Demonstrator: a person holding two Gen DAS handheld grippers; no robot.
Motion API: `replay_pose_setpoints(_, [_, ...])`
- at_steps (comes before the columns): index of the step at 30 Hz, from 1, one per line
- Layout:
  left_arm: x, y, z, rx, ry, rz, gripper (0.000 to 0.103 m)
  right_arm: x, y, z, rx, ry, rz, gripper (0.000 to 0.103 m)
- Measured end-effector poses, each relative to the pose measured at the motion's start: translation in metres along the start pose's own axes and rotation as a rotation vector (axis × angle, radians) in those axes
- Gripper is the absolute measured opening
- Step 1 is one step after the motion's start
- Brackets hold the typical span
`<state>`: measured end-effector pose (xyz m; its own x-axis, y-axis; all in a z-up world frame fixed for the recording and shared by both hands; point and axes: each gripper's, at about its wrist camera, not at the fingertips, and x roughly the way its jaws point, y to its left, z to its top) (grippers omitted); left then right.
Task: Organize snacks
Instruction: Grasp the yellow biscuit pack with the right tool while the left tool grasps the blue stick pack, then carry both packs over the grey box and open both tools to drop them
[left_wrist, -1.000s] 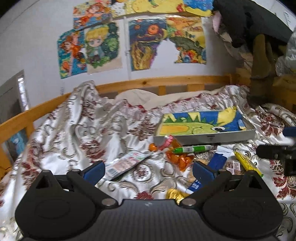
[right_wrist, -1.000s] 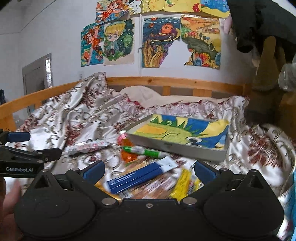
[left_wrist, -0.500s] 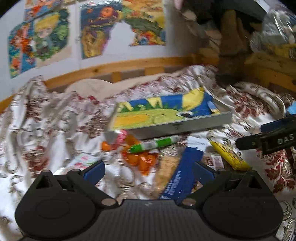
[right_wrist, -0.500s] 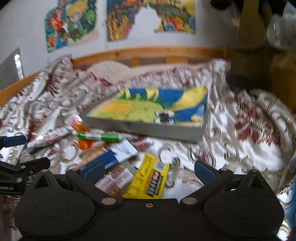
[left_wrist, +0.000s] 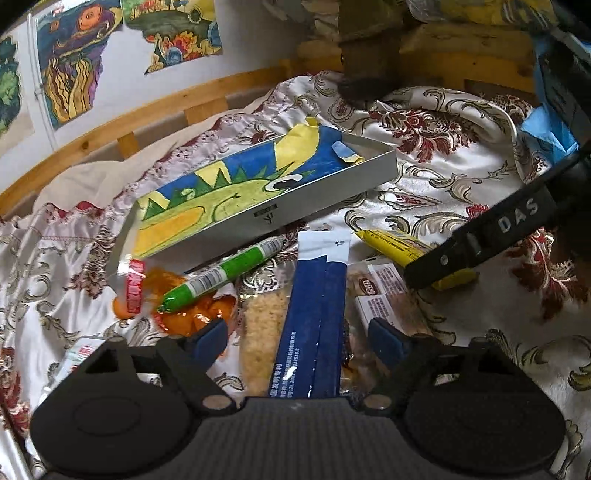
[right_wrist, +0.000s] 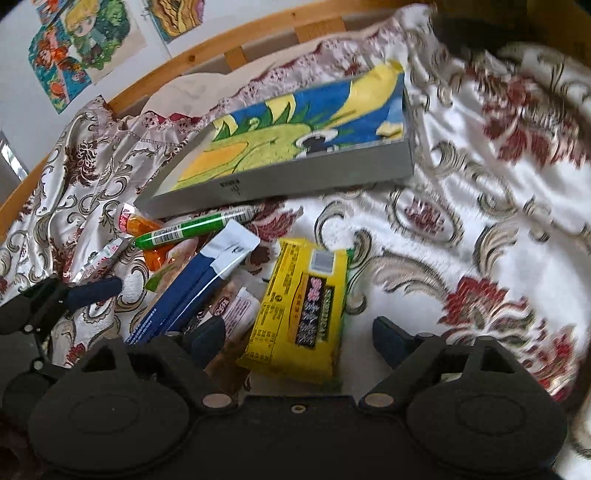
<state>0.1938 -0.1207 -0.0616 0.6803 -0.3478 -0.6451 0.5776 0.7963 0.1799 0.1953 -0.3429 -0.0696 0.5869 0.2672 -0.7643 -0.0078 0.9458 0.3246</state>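
blue packet (left_wrist: 314, 317): lies flat on the bed, between the left gripper (left_wrist: 297, 338) fingers; long axis runs straight away from them, white end far, toward the box.
left fingers (left_wrist: 208, 338): apart and closing, pads not touching the blue packet.
yellow packet (right_wrist: 301, 308): flat, between the right gripper (right_wrist: 299, 338) fingers, closer to the left one; long axis also runs away from them, tilted slightly right.
right fingers (right_wrist: 388, 338): apart and closing, no contact with the yellow packet.
green stick (left_wrist: 221, 273): beyond the left fingers, long axis diagonal, near end low left, far end up right, resting on orange candies (left_wrist: 184, 314).
crumb bar (left_wrist: 262, 332): just beside the blue packet, on its left, parallel.
box (left_wrist: 258, 188): beyond all the snacks, grey wall facing the fingers, dinosaur drawing inside.
bed cover (right_wrist: 461, 240): patterned satin under everything.
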Motion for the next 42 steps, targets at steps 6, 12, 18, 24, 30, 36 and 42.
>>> replay_pose_setpoints(6, [0.01,0.008,0.0,-0.054,0.068,-0.059,0.052,0.003,-0.002,0.0,0.02,-0.001,-0.004,0.07])
replay_pose_setpoints(12, [0.014,0.0,0.006,-0.079,0.122,-0.042,0.04,0.008,-0.007,0.002,0.085,-0.005,-0.01,0.064])
replay_pose_setpoints(18, [0.008,0.003,0.013,-0.143,0.186,-0.021,0.038,0.01,-0.002,0.0,0.037,-0.003,-0.042,0.051])
replay_pose_setpoints(24, [-0.007,0.011,0.015,-0.258,0.177,0.001,0.038,0.001,0.001,-0.003,0.01,-0.021,-0.047,0.05])
replay_pose_setpoints(30, [-0.03,0.011,0.02,-0.372,0.062,0.023,0.038,-0.029,0.004,-0.005,0.005,-0.141,-0.011,0.05])
replay_pose_setpoints(36, [-0.036,0.019,0.043,-0.456,-0.049,0.053,0.038,-0.052,0.007,0.0,-0.012,-0.301,-0.036,0.05])
replay_pose_setpoints(42, [-0.023,0.043,0.088,-0.533,-0.165,0.131,0.038,-0.048,0.01,0.024,-0.032,-0.508,-0.084,0.05])
